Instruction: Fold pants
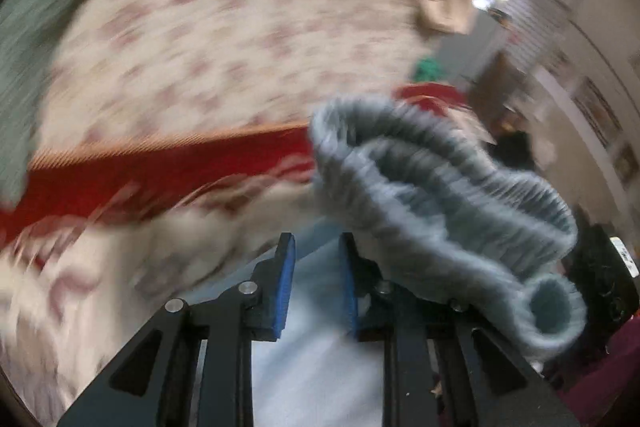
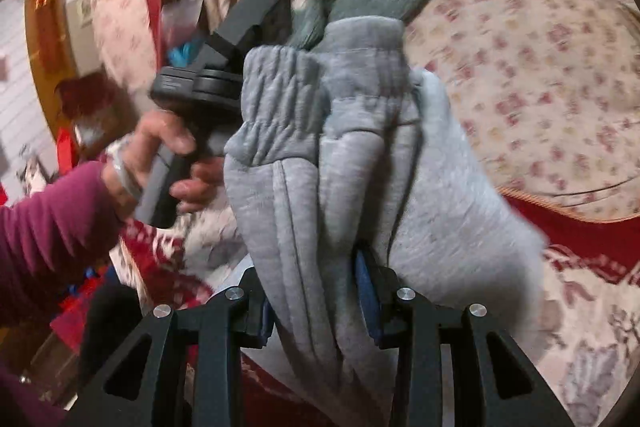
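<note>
Both grippers loaded with the same garment: soft grey cotton sweatpants with a ribbed elastic waistband (image 2: pixel 304 147), lifted clear of the bed with the cream, pink-flowered quilt (image 1: pixel 224 27) and its red woven border (image 1: pixel 160 171).

Left gripper (image 1: pixel 318 287), blue-padded and black-framed: jaws narrow, pale grey cloth running between the pads, pinched on the fabric; gathered waistband (image 1: pixel 440 195) spilling over the right finger and curling into a loop. Probably held there so the top edge stays bunched and under control.

Right gripper (image 2: pixel 316 291): clamped on a thick, bunched fold of the sweatpants, cloth hanging in long vertical pleats above and below the pads. Left hand (image 2: pixel 160 155) in a magenta sleeve (image 2: pixel 52 227) visible from this side, wrapped around its black handle just beside the waistband.

Heavy blur across both views, fitting a swing of the garment through the air. Likely purpose: shaking the pants out and bringing them over the quilt to lay flat. No fold made yet; legs not visible.
</note>
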